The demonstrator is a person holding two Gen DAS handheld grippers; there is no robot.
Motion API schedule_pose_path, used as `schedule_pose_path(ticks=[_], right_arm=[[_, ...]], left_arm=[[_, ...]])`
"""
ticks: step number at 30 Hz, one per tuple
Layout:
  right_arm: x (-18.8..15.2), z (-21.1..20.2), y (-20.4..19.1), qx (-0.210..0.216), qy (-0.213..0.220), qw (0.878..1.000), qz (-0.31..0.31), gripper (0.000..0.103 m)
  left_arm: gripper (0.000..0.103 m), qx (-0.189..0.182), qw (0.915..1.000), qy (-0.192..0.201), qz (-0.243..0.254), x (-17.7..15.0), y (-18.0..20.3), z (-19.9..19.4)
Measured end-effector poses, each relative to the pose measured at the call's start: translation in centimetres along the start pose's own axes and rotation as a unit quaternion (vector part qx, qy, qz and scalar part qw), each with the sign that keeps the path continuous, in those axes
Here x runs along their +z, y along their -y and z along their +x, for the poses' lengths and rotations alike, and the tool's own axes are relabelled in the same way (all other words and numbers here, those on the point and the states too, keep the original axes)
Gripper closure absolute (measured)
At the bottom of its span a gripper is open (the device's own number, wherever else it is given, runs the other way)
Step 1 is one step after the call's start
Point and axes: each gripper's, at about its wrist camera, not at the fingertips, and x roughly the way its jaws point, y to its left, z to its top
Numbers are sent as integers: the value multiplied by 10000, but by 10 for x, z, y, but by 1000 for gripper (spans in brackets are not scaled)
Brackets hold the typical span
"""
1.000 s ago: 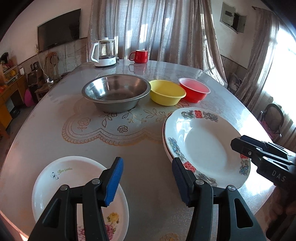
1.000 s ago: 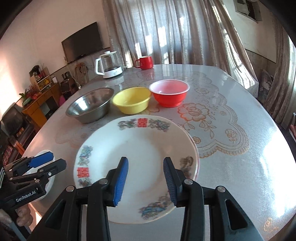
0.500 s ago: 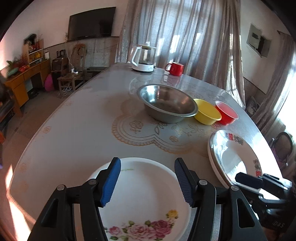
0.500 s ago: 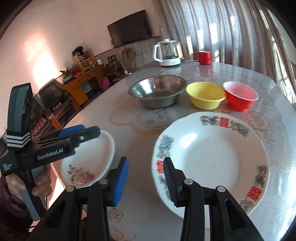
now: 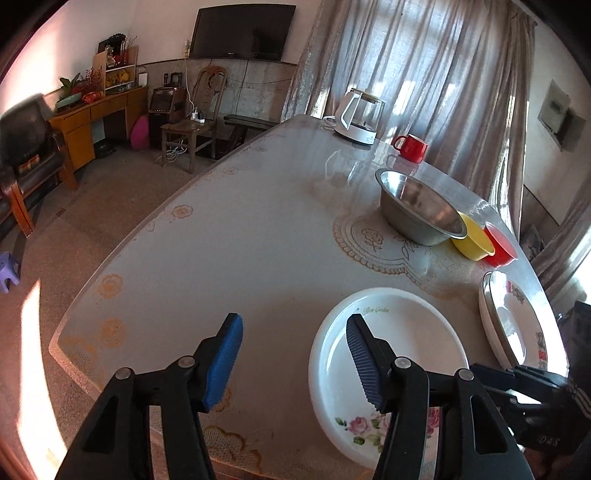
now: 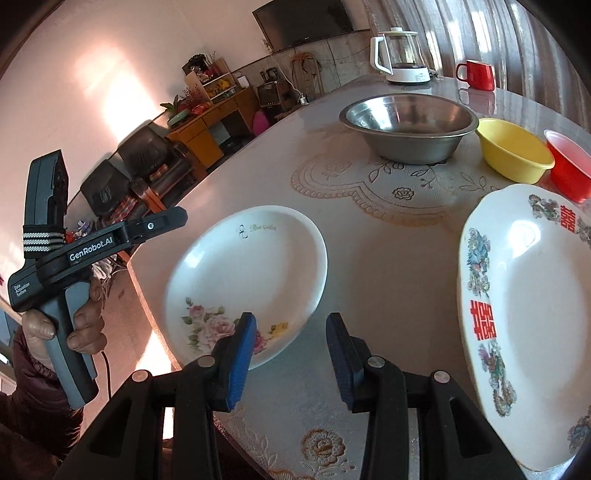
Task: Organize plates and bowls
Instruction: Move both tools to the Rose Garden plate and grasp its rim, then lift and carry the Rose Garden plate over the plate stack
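Likely a home living room — wall television (image 5: 242, 31), armchair (image 5: 27, 144), curtains (image 5: 406, 66).

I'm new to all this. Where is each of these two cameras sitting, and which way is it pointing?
Left wrist: rides the left claw, looking across the table toward the room; its open blue fingers show.
Right wrist: rides the right claw, facing the rose plate; its open fingers and the hand holding the left claw show.
Both share the rose plate, steel bowl, kettle.

round table (image 5: 258, 229), plates (image 6: 251, 273), bowls (image 6: 408, 125), kettle (image 5: 360, 116), mug (image 5: 412, 147)
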Motion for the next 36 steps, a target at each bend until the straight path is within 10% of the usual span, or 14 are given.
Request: schedule_pose_path(ticks=[12, 36], right_arm=[[3, 20, 1, 6, -146, 9999, 46, 76], [-2, 18, -3, -224, 22, 9997, -18, 79]], left_arm=[[76, -253, 9987, -353, 272, -27, 3, 16], [78, -392, 9970, -230, 631, -39, 24, 14]])
